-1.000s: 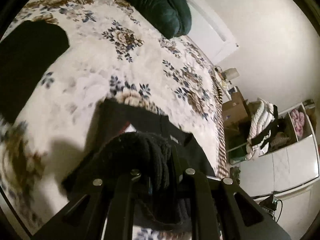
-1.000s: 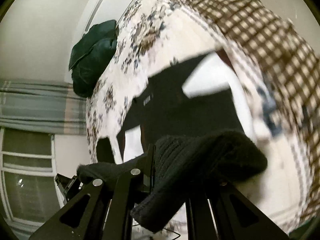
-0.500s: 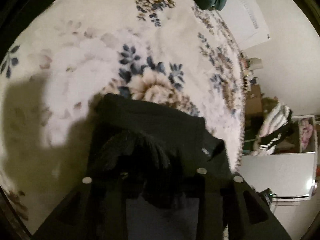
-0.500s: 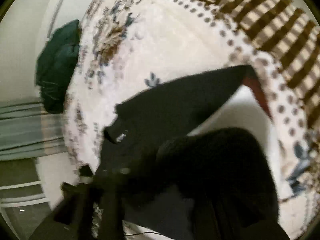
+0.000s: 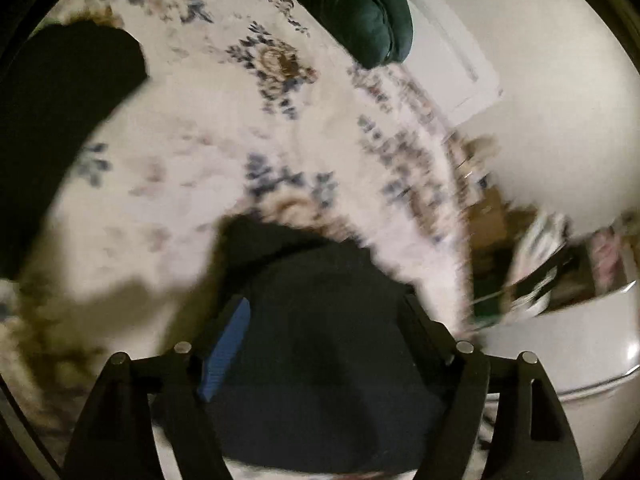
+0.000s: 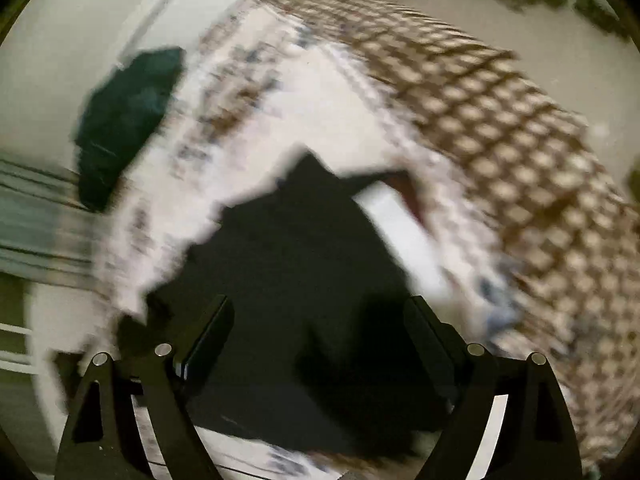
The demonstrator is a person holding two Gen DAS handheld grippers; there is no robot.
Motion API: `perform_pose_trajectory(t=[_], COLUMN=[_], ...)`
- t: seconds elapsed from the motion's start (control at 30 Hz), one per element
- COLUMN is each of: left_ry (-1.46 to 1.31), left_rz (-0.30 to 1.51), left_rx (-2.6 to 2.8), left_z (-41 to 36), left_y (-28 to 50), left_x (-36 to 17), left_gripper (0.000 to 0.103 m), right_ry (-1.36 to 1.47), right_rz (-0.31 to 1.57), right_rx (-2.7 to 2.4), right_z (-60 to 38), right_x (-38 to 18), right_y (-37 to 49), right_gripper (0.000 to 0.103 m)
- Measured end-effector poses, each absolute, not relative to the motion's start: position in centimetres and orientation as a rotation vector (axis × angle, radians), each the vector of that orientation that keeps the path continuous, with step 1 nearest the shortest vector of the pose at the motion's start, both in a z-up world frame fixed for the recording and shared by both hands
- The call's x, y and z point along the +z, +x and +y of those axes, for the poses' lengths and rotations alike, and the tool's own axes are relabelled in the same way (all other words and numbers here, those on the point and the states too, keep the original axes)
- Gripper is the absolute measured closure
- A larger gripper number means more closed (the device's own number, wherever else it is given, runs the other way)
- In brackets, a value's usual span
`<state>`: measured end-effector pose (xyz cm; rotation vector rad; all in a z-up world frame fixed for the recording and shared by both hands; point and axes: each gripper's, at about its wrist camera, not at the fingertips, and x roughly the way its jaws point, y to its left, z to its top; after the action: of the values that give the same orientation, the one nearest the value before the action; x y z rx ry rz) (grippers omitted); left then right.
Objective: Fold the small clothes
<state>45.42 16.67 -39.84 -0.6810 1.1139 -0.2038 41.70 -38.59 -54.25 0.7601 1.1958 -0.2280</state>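
Releasing: both grippers have just been opening, and each now stands apart over a dark garment with nothing pinched between the fingers.
Left gripper [image 5: 320, 320]: jaws wide; the blue pad on its left finger [image 5: 224, 354] is bare, and the cloth below looks free of it.
Right gripper [image 6: 320, 320]: jaws wide as well, no cloth caught on either finger.
Task item: a black, soft fabric garment [image 5: 320, 360] lies on the cream floral bedspread [image 5: 180, 160], filling the 6 o'clock part of the left wrist view; in the right wrist view the same garment [image 6: 288, 280] spreads from centre to 6 o'clock, a red lining edge [image 6: 408, 192] showing at 1 o'clock.
Other cloth: a second black piece [image 5: 60, 100] sits at 9 o'clock, well apart.
Surroundings: a dark green velvet cushion [image 5: 360, 12] at 12 o'clock; brown checked border [image 6: 500, 140] at 2 o'clock.
Progress: by my reading, one item has been laid onto a dark pile; blur hides how neat the fold is.
Left to do: likely the black piece at 9 o'clock.
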Motion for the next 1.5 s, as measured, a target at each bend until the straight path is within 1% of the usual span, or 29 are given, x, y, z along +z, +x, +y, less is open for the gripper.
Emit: perform_pose_trajectory(t=[0.1, 0.23, 0.27, 0.33, 0.37, 0.43, 0.47, 0.53, 0.6, 0.7, 0.8, 0.83, 0.87, 0.9, 0.93, 0.97, 1.03, 1.13, 1.2, 1.3, 1.4, 1.5], left_ry=[-0.585, -0.562, -0.569, -0.563, -0.545, -0.492, -0.472, -0.427, -0.386, -0.364, -0.33, -0.314, -0.282, -0.266, -0.248, -0.224, -0.165, -0.041, 0.019, 0.009, -0.125, -0.24], left_rz=[1.19, 1.28, 1.294, 1.293, 1.289, 1.295, 1.301, 1.32, 1.334, 1.353, 1.346, 1.334, 1.313, 1.297, 1.281, 1.273, 1.27, 1.284, 1.293, 1.268, 1.266, 1.256], left_rx=[-0.15, -0.105, -0.108, -0.108, -0.11, -0.115, -0.122, -0.133, -0.148, -0.154, -0.143, -0.143, -0.143, -0.153, -0.168, -0.18, -0.199, -0.178, -0.131, -0.041, 0.02, -0.052], left_z=[16.2, 15.8, 15.7, 15.4, 15.1, 14.2, 13.8, 13.0, 12.7, 12.8, 12.7, 12.6, 12.1, 11.7, 11.1, 10.3, 8.3, 5.5, 4.9, 6.8, 10.2, 11.2], left_y=[43.1, 41.5, 41.3, 40.9, 40.9, 41.2, 41.3, 41.4, 41.3, 40.9, 40.8, 40.9, 41.4, 41.9, 42.7, 43.6, 46.1, 50.3, 53.2, 56.4, 58.4, 58.3], left_x=[-42.6, -47.4, -48.5, -49.1, -49.2, -49.2, -49.2, -49.2, -49.2, -49.0, -46.9, -46.0, -44.7, -44.0, -43.4, -43.0, -43.3, -45.4, -46.9, -47.9, -48.2, -47.6], left_gripper=[0.028, 0.028, 0.028, 0.028, 0.028, 0.028, 0.028, 0.028, 0.028, 0.028, 0.029, 0.029, 0.029, 0.029, 0.029, 0.029, 0.029, 0.029, 0.029, 0.029, 0.029, 0.029], right_ry=[0.798, 0.941, 0.965, 0.945, 0.917, 0.873, 0.867, 0.79, 0.74, 0.811, 0.814, 0.812, 0.811, 0.789, 0.758, 0.71, 0.649, 0.586, 0.567, 0.498, 0.45, 0.41], right_rz=[1.222, 1.267, 1.27, 1.279, 1.271, 1.253, 1.253, 1.241, 1.235, 1.301, 1.395, 1.405, 1.414, 1.425, 1.417, 1.396, 1.367, 1.337, 1.321, 1.315, 1.302, 1.279], right_rx=[-0.277, -0.247, -0.232, -0.232, -0.244, -0.267, -0.27, -0.312, -0.358, -0.377, -0.331, -0.312, -0.297, -0.291, -0.296, -0.3, -0.298, -0.276, -0.262, -0.251, -0.253, -0.242], right_z=[-38.3, -37.6, -37.3, -36.8, -36.6, -36.7, -36.8, -36.9, -37.5, -39.1, -39.2, -39.2, -39.2, -39.2, -39.2, -39.2, -38.8, -38.2, -37.7, -36.9, -37.0, -37.6], right_x=[-56.1, -59.9, -60.7, -61.9, -61.9, -61.8, -61.8, -60.6, -59.7, -61.4, -62.3, -61.7, -61.2, -60.2, -59.3, -58.1, -56.6, -55.8, -56.1, -57.1, -57.8, -57.8], right_y=[36.9, 33.7, 33.5, 33.5, 33.5, 33.3, 33.2, 33.5, 33.9, 34.8, 35.9, 36.0, 36.1, 36.1, 36.1, 36.4, 37.5, 41.2, 44.2, 48.8, 52.0, 54.7], right_gripper=[0.014, 0.015, 0.022, 0.033, 0.046, 0.065, 0.072, 0.082, 0.085, 0.086, 0.083, 0.078, 0.07, 0.065, 0.057, 0.053, 0.052, 0.045, 0.045, 0.045, 0.045, 0.045])
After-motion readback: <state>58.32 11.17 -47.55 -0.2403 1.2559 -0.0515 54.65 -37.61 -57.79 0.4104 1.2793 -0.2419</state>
